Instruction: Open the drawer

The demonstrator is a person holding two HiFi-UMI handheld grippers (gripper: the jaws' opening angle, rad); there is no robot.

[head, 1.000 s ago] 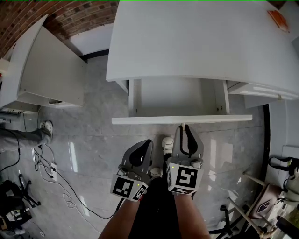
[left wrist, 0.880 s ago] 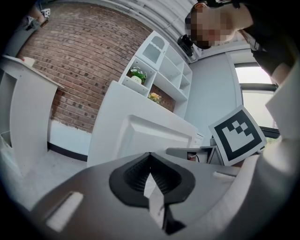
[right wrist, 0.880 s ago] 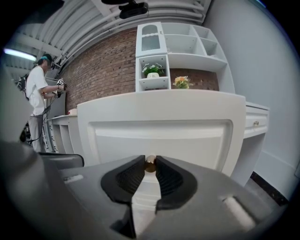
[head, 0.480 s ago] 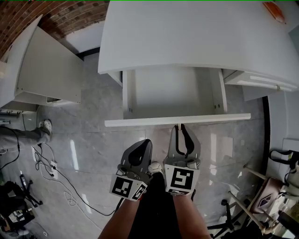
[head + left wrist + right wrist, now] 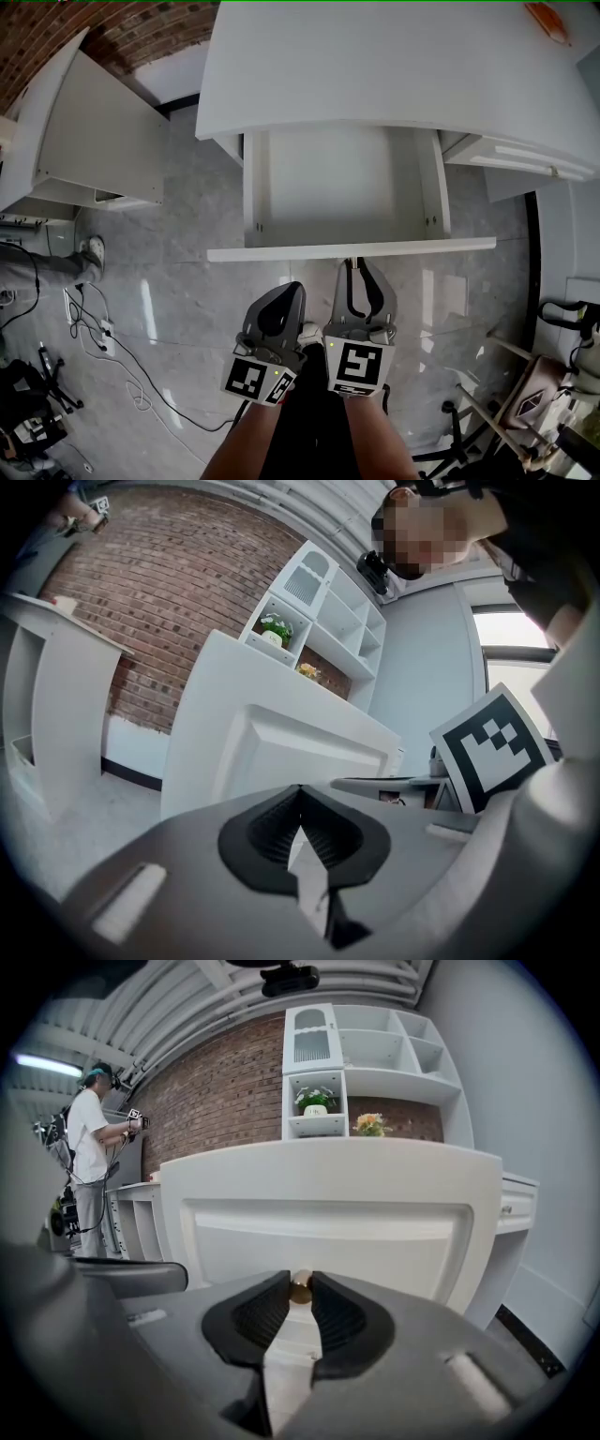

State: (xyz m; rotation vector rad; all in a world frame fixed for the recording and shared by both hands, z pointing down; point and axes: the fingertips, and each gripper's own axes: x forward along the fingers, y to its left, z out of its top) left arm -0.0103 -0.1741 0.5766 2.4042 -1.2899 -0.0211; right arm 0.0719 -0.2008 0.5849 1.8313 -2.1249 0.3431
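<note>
Drawer [image 5: 352, 249] out, brass knob [image 5: 300, 1287] in right tool [image 5: 357, 266]

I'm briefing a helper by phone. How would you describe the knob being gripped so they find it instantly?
Find the big white desk. Under its top one drawer stands pulled out, and the right gripper grips a small round knob at the middle of its front panel. It is the only brass-coloured spot on that white front.
</note>
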